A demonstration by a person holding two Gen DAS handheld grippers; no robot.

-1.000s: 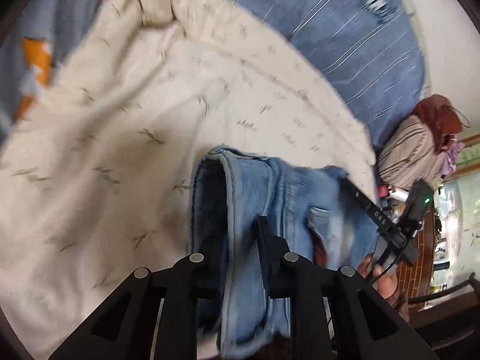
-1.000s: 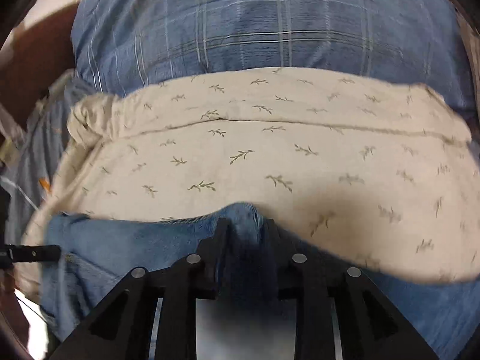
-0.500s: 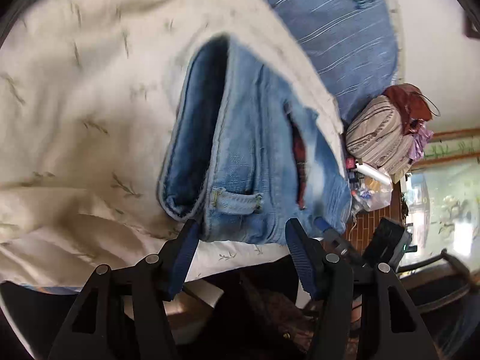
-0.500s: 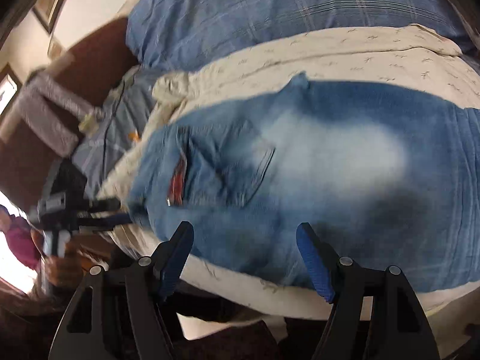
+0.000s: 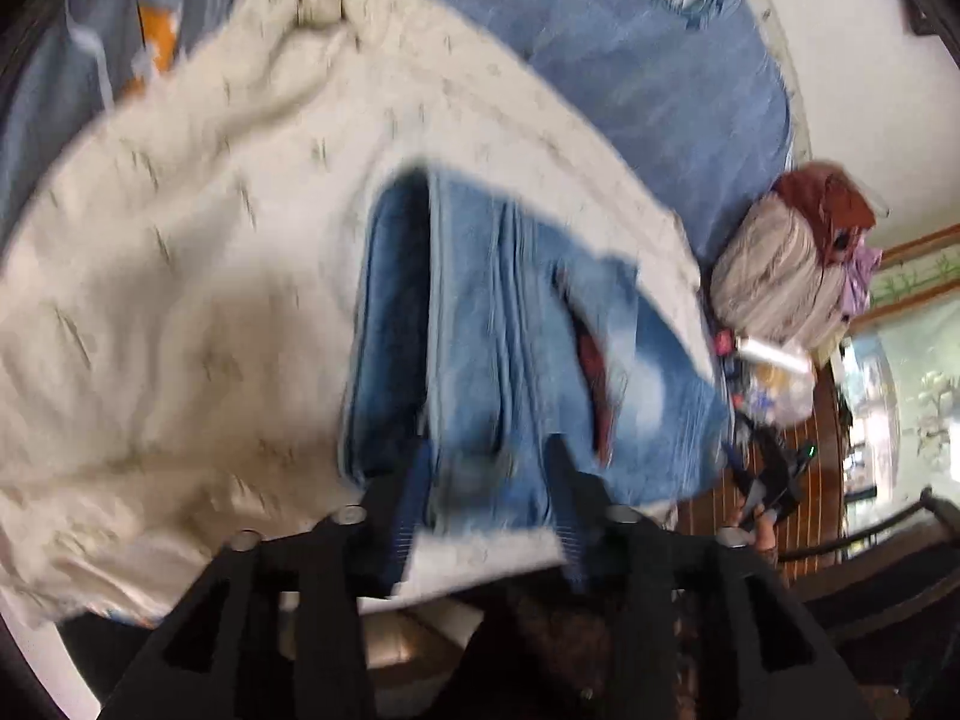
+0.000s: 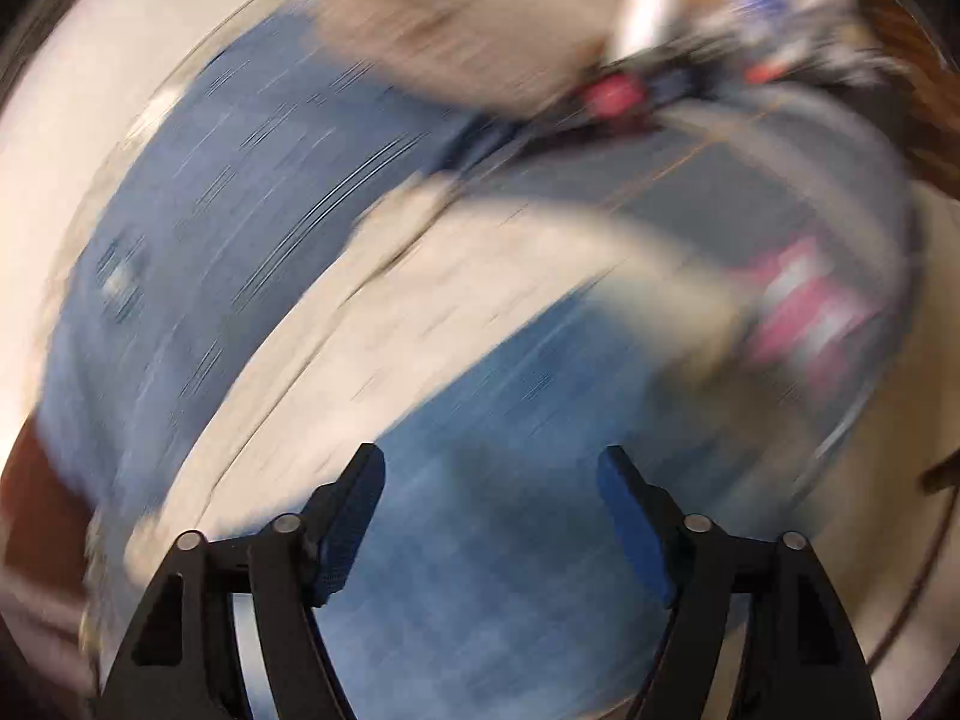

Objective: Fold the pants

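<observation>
- Left wrist view, left half: a cream blanket (image 5: 180,312) with small sprig marks is filling the frame's left and centre, bunching into a knot at the top.
- Upper left corner: blue cloth with an orange patch (image 5: 157,36) is peeking out from under the blanket.
- Centre: the jeans (image 5: 510,336) are lying folded on the blanket, dark inner side facing left, a reddish label showing at centre right.
- Bottom centre: the left gripper (image 5: 489,480) is sitting with jaws partly apart, the jeans' near edge lying between them; blur is hiding whether the pads are touching the denim.
- Upper right: a blue striped sheet (image 5: 630,78) is running behind the blanket.
- Right edge: a striped bundle (image 5: 774,276) with a rust-red cloth on top is resting by the wall, small clutter below it.
- Lower right: the right gripper (image 5: 774,474) is appearing small over brown flooring.
- Right wrist view: everything is smearing with motion blur; the right gripper (image 6: 492,498) is standing wide, holding nothing, over blue denim (image 6: 480,570), with the blanket (image 6: 420,312) crossing the middle and the sheet (image 6: 210,210) at upper left.
</observation>
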